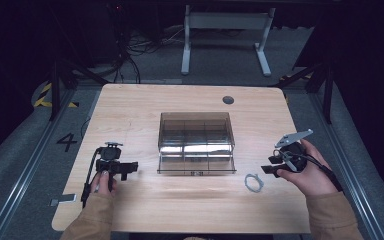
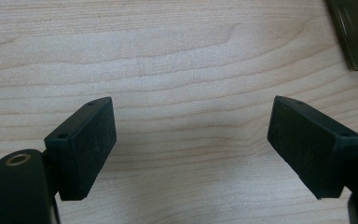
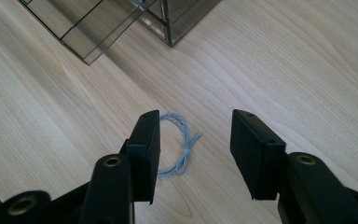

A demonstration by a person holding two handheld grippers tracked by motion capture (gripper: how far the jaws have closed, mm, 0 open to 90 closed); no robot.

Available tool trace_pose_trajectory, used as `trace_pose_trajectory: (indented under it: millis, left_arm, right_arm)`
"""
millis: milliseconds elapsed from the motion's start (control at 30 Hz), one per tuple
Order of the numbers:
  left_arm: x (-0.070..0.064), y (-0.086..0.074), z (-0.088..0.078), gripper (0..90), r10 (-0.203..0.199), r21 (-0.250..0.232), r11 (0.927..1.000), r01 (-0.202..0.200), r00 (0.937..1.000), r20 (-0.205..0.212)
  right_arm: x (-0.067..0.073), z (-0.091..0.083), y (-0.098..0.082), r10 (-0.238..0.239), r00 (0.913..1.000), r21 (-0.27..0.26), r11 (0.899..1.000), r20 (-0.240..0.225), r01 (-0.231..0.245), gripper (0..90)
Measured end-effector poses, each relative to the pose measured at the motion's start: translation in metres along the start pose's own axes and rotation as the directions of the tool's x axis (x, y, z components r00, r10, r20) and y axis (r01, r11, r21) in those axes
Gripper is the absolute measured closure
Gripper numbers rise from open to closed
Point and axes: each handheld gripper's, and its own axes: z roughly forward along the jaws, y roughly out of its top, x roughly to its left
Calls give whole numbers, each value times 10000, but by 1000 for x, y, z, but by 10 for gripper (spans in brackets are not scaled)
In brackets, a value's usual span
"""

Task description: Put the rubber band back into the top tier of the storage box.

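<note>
A small pale blue loop of twisted cord [image 1: 253,182] [image 3: 179,144] lies on the wooden table [image 1: 190,205], near the front right corner of a clear smoky compartment box [image 1: 196,142]. My right gripper [image 1: 273,165] [image 3: 196,154] hovers just right of the loop, jaws open and empty; the loop lies on the table beyond and partly behind its left jaw. My left gripper [image 1: 130,167] [image 2: 191,144] rests at the table's left, pointing toward the box, jaws wide open over bare wood with nothing between them.
The box has several compartments and its lid [image 3: 81,35] lies folded down toward the front edge. A corner of the box [image 2: 356,32] shows in the left gripper view. A round grommet [image 1: 228,100] sits near the table's far edge. A white table frame [image 1: 225,35] stands beyond.
</note>
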Motion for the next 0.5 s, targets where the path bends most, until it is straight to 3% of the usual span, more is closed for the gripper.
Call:
trace_pose_trajectory:
  millis: [333, 500]
  left_arm:
    - [0, 0, 0, 162, 54, -4, 10000, -54, 10000, -59]
    - [-1, 0, -1, 162, 91, -73, 9999, -91, 9999, 47]
  right_arm:
    - [8, 9, 4, -286, 9991, 119, 9995, -309, 290, 554]
    - [8, 14, 4, -179, 9986, 188, 9996, -488, 189, 581]
